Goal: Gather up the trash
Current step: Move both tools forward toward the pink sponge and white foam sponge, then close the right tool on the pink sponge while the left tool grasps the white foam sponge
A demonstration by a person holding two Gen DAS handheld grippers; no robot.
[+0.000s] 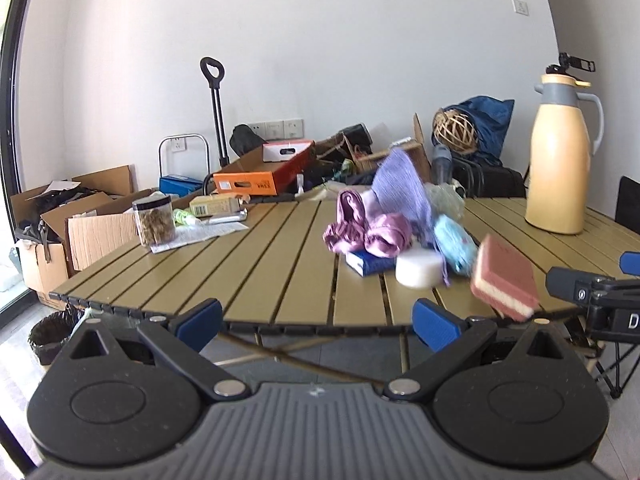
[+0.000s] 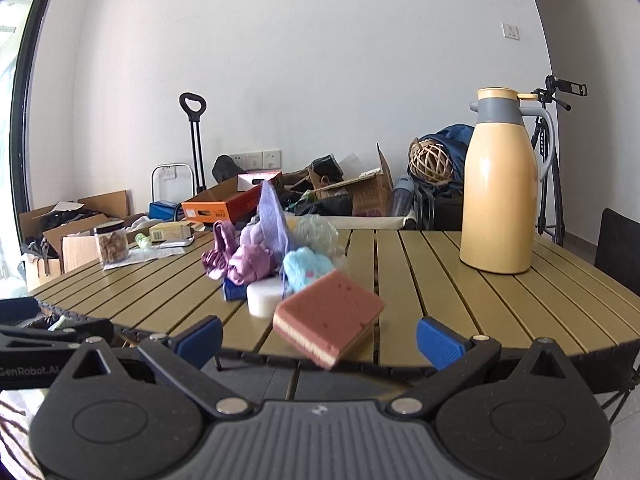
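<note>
I work at the table [image 2: 460,300], a slatted surface. On it, largest first: the jug [image 2: 502,184] stands upright at the far right, well apart from everything else. Left of it sits a heap of soft items: purple cloth [image 2: 272,212], pink fabric [image 2: 240,258], a blue puff [image 2: 306,270], a white disc [image 2: 262,300]. A jar [image 2: 112,244] stands at the far left on paper.

The sponge [image 2: 328,318] is the item nearest me. It is pink with a pale layer beneath, tilted, and blurred at its lower corner, which overhangs the table's near edge. I cannot tell whether it rests on the table or is clear of it.

Handling, as a judgement: the sponge is light, soft and compressible, not fragile, not slippery. I would grip it across the two broad faces near the middle; an edge grip would let it fold and twist.

My right gripper [image 2: 320,338] is spread wide and holds nothing; the sponge lies between its blue pads [image 2: 438,342] in the picture, touching neither. My left gripper [image 1: 318,322] is likewise spread and empty, low at the table edge.

View differences: the right view shows the sponge centred and a tripod [image 2: 548,160] whole behind the jug. The left view shows the sponge [image 1: 506,278] off to the right, the right gripper's body at the frame edge, and a dark basket [image 1: 50,336] on the floor below the table's left end.
</note>
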